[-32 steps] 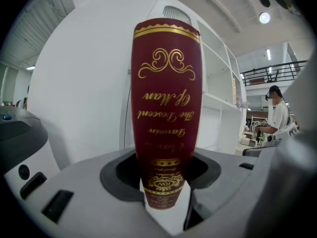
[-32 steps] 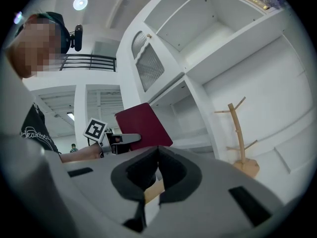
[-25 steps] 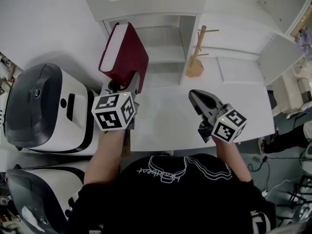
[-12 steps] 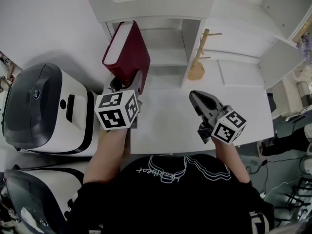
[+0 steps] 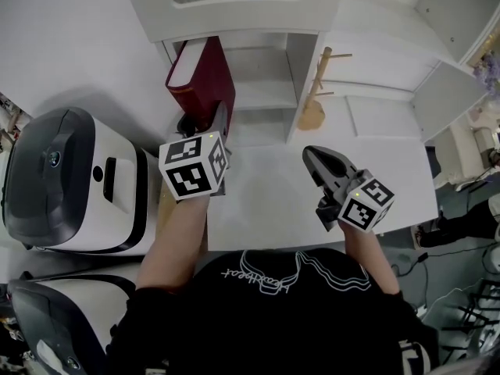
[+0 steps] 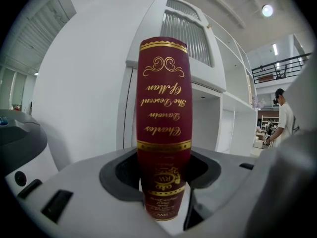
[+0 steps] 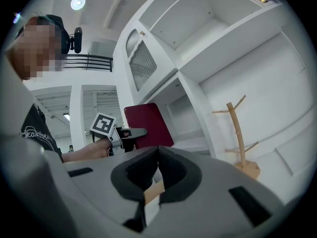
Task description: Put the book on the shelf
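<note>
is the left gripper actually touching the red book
Touching. The left gripper view shows the left gripper with both jaws pressed against the red book, one on each side of its spine.

Saw a dark red hardcover book (image 5: 205, 76) with gold lettering down its spine, clamped at the lower end and standing roughly upright. Found it at the near left of the white shelf (image 5: 303, 69), before an open compartment.
</note>
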A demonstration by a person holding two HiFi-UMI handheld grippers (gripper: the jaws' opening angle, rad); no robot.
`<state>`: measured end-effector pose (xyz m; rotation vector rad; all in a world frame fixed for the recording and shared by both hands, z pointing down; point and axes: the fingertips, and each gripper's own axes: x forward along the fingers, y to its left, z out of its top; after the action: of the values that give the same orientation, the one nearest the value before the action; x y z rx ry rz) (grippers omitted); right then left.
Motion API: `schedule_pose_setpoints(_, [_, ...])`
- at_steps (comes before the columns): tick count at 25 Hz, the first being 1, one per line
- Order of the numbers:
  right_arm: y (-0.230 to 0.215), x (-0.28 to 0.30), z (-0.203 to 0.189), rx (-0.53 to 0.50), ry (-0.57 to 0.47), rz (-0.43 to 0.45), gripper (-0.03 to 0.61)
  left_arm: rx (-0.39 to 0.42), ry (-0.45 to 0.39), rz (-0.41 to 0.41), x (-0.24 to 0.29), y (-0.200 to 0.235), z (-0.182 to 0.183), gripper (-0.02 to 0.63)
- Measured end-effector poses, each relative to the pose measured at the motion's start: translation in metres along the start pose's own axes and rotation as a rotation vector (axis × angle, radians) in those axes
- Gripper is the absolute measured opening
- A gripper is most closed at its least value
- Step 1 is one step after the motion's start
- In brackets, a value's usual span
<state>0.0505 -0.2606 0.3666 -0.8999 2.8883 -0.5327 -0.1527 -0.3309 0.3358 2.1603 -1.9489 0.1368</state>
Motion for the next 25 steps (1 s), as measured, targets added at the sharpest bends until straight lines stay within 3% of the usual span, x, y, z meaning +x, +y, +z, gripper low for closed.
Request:
schedule_pose_setpoints(16, [-0.029, 0.004, -0.006, 0.011, 0.023, -0.039, 0.006, -0.016, -0.059, 0.076, 0.061, -0.004, 0.016, 0.212])
schedule_pose_setpoints(25, [-0.043, -0.004, -0.002, 0.031, 0.019, -0.063, 0.006, 0.024, -0.089, 0.137, 0.090, -0.004, 0.022, 0.212])
